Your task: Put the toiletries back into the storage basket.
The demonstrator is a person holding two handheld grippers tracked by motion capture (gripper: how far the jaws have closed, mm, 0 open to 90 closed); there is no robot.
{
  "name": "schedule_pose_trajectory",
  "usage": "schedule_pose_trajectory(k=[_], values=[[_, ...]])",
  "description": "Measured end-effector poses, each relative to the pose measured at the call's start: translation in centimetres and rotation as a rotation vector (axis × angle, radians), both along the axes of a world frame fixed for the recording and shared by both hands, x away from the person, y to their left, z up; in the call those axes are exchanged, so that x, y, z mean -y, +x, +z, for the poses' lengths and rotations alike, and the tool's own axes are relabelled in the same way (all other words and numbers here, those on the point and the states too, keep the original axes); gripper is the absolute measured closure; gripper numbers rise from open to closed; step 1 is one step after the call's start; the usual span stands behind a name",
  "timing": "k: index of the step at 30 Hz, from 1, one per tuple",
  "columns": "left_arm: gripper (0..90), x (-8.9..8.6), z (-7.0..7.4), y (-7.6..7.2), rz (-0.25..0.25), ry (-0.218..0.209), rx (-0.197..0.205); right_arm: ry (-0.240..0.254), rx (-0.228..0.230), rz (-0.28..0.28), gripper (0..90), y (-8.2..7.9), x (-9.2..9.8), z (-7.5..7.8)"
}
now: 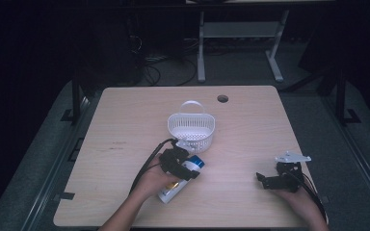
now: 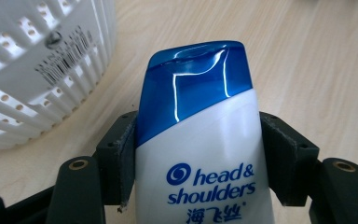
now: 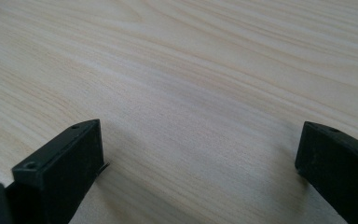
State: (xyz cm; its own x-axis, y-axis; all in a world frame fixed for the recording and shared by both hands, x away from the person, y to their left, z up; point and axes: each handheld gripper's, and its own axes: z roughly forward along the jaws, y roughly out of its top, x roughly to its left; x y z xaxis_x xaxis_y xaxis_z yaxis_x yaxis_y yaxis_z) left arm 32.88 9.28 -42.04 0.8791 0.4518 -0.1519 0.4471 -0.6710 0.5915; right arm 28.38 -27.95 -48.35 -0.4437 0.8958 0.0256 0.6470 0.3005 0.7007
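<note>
Item: shampoo bottle (image 2: 200, 158), white body, blue flip cap, printed brand label.
Location: held over the table (image 1: 125, 125), just short of the basket's near wall; in the high view its base end trails back beside the person's left hand (image 1: 150, 183).
Holder: left gripper (image 2: 198, 154), jaws clamped on the bottle's two flanks just below the cap, pads pressing on the white shoulder.
Long axis: runs along the gripper's own line, cap leading, pointing toward the basket.
Destination, judged: white perforated basket (image 1: 191, 126) with an arched handle, standing upright near the table's middle.
Key relation: basket lies ahead of the cap and a little to the left in the left gripper view; its slotted wall (image 2: 42, 70) is near the cap but apart from it.
Clearance: whether the cap already sits above the rim cannot be told from these views; probably not yet.
Next move calls for: lifting the cap over the rim, then tipping the bottle in.
Other tool: right gripper (image 3: 200, 154), jaws wide with nothing between them, over bare wood well apart from the basket.
Nearer hand: left.
</note>
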Motion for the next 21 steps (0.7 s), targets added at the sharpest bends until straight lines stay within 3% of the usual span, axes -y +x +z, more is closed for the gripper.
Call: schedule_pose_trajectory(k=[15,21], values=[[36.1,-3.5,2.3,-0.1,-0.048,-0.19,0.038,0.0,0.0,0.0,0.5,0.0,0.0,0.0],[36.2,-4.5,2.8,0.0,-0.058,-0.234,0.061,0.0,-0.001,-0.001,0.5,0.0,0.0,0.0]])
